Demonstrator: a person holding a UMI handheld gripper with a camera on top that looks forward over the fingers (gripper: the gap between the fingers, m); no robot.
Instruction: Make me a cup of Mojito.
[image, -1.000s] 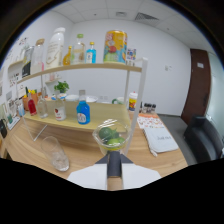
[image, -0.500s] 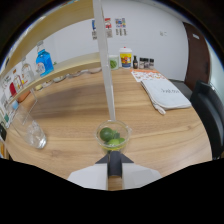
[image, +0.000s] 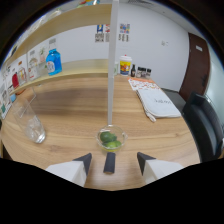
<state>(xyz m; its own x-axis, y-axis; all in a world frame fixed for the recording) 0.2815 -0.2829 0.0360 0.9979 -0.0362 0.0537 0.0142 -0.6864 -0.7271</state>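
Early on, we reckon: lime bowl (image: 110, 139) sits on counter (image: 75, 117) just ahead of our gripper (image: 112, 161), fingers wide apart, holding nothing. Glass (image: 29, 121) looks empty; mixing not begun.

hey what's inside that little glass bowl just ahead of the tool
The small glass bowl holds green lime pieces, at least two. Whatever lies beneath them cannot be seen. The open tool sits just short of it.
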